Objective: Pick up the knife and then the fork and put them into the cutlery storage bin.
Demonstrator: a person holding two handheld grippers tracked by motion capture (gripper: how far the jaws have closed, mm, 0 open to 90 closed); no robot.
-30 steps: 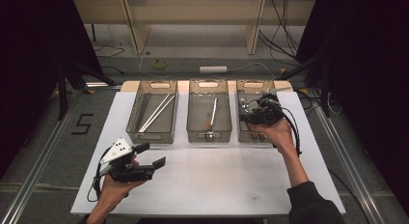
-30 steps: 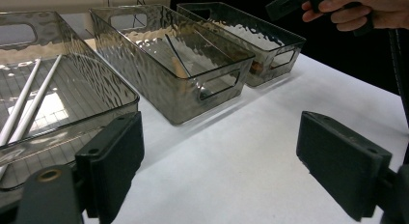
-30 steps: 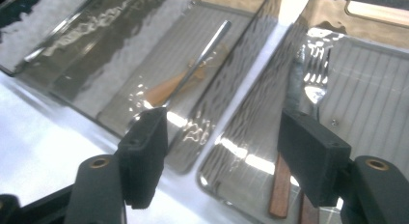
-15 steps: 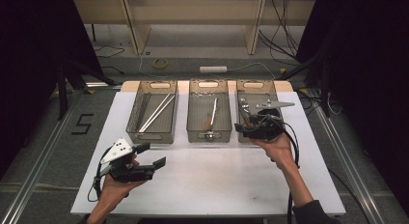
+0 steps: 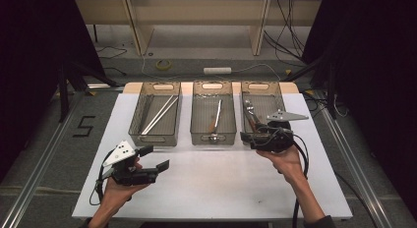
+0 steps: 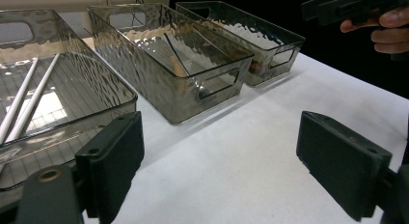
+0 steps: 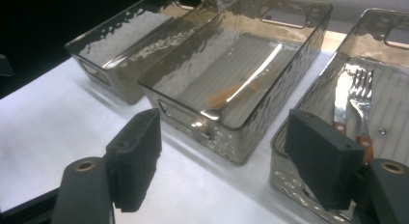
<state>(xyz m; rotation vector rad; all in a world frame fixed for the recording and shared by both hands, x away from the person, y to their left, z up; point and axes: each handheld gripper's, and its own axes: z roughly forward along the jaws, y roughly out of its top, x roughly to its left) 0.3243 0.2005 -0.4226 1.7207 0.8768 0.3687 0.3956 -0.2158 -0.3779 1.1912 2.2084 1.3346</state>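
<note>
- Since the earlier frames, the right gripper (image 5: 252, 139) has drawn back out of the right-hand bin (image 5: 262, 96) toward the person's side of the table. It now sits over that bin's near end, with the hand below it on the white surface.
- We note that its jaws have just been opening. They stand spread, and the right gripper view shows nothing between them.
- The left gripper (image 5: 153, 158) has kept its place at the near left of the table. Its jaws are spread wide over bare white surface (image 6: 251, 156).
- The fork (image 7: 361, 96) lies flat in the right-hand bin beside a second piece of cutlery, both with orange-brown handles pointing toward the gripper.
- The middle bin (image 5: 212, 98) holds a spoon (image 5: 215, 121) lying lengthwise. The left-hand bin (image 5: 155, 98) holds two white sticks (image 5: 160, 114) lying aslant.
- We see three clear, ripple-walled bins standing side by side along the far half of the white table top (image 5: 211, 188), each with a handle slot at its end.
- The table stands on a grey floor marked with a "5" (image 5: 83, 126). Metal rails run along both sides.
- Beyond the table, cables, a roll of tape (image 5: 163, 65) and wooden furniture legs occupy the floor. Dark drapes close off both sides.
</note>
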